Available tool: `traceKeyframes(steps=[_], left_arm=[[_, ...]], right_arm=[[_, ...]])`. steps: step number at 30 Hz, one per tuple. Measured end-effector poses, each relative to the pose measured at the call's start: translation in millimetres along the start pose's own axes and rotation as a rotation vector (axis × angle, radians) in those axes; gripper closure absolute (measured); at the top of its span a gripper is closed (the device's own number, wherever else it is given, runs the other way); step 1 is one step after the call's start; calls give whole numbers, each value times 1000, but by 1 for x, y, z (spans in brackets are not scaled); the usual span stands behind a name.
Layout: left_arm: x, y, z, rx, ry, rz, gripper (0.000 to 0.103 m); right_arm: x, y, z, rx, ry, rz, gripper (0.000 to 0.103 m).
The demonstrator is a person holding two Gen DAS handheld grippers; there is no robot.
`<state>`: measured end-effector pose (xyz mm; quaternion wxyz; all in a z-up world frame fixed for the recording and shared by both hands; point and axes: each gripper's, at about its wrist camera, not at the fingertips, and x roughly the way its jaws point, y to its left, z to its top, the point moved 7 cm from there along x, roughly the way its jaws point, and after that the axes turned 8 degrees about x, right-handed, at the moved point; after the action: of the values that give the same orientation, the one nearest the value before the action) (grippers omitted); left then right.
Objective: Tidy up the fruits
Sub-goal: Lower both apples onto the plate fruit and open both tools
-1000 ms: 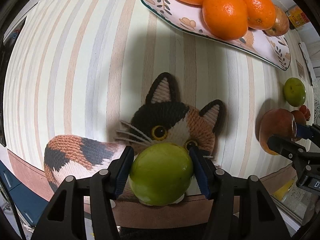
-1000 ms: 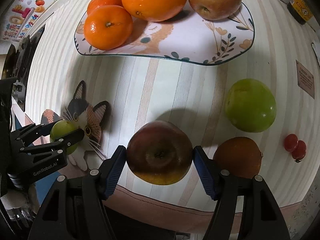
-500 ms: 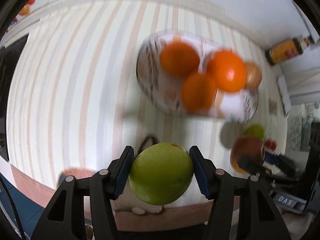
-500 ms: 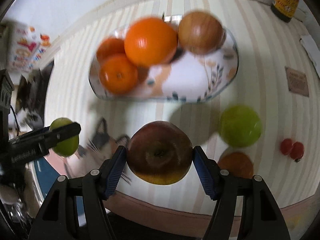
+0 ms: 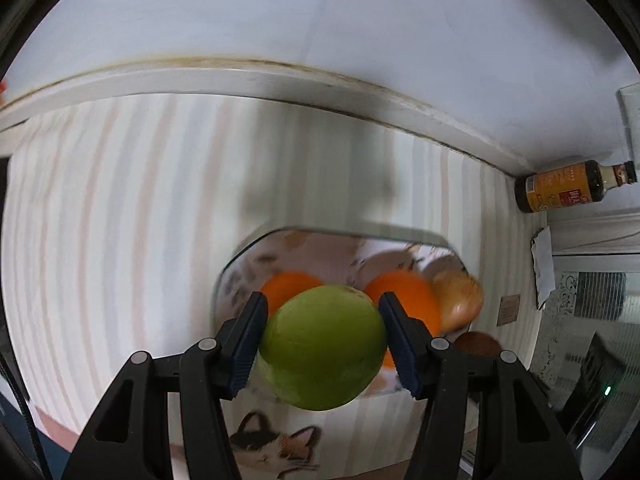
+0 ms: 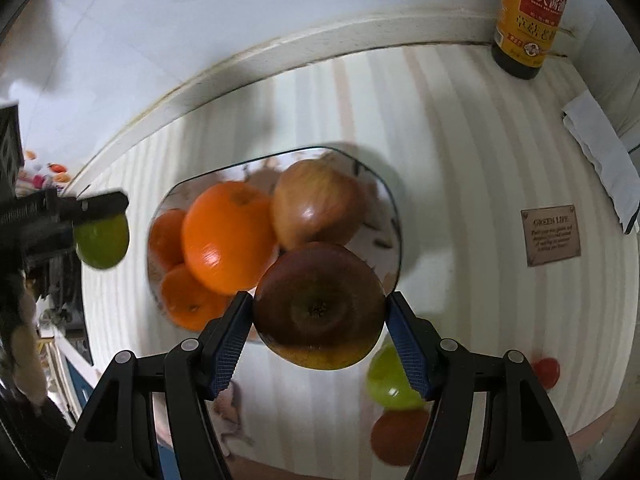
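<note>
Fruits: round green fruit (image 5: 322, 346) clamped between blue-padded black fingers of left gripper (image 5: 322, 344), held in the air above the near edge of the white patterned plate (image 5: 240, 264). Dark red apple with yellowish underside (image 6: 318, 306) clamped in right gripper (image 6: 318, 338), stem pit facing the camera, held over the plate's near right rim (image 6: 396, 236). Both pads press on each fruit; both tongs closed on their loads.

On the plate, right wrist view: large orange (image 6: 230, 236), two smaller oranges at its left (image 6: 166, 238) and front (image 6: 188, 298), pale red-brown apple (image 6: 316, 204) at the back right, touching the large orange. Left wrist view is blurred; oranges and the pale apple (image 5: 458, 300) partly hidden behind the green fruit.

Left on the striped tablecloth (image 6: 460, 152), near the right gripper: second green fruit (image 6: 386, 380), brownish-orange round fruit (image 6: 396, 436) just in front of it, small red tomato (image 6: 546, 372) to the right; all blurred. Cat-shaped calico knitted mat (image 5: 276, 448) lies on the cloth near the table's front edge.

Dark sauce bottle with orange label (image 6: 530, 12) stands at the back by the wall. Small brown card with print (image 6: 551, 235) lies right of the plate. Folded white paper (image 6: 604, 160) at the far right.
</note>
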<state>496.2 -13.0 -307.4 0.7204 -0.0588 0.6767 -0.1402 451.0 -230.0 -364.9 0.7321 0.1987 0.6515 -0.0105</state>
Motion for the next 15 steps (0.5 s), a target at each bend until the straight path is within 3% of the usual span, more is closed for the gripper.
traceKeyframes(steps=[8, 15], left_arm=[[44, -22, 30, 40, 126, -10, 47], [58, -21, 29, 84, 173, 57, 47]], right_arm=[[14, -2, -5, 13, 2, -16, 33], [22, -3, -10, 53, -24, 6, 32]])
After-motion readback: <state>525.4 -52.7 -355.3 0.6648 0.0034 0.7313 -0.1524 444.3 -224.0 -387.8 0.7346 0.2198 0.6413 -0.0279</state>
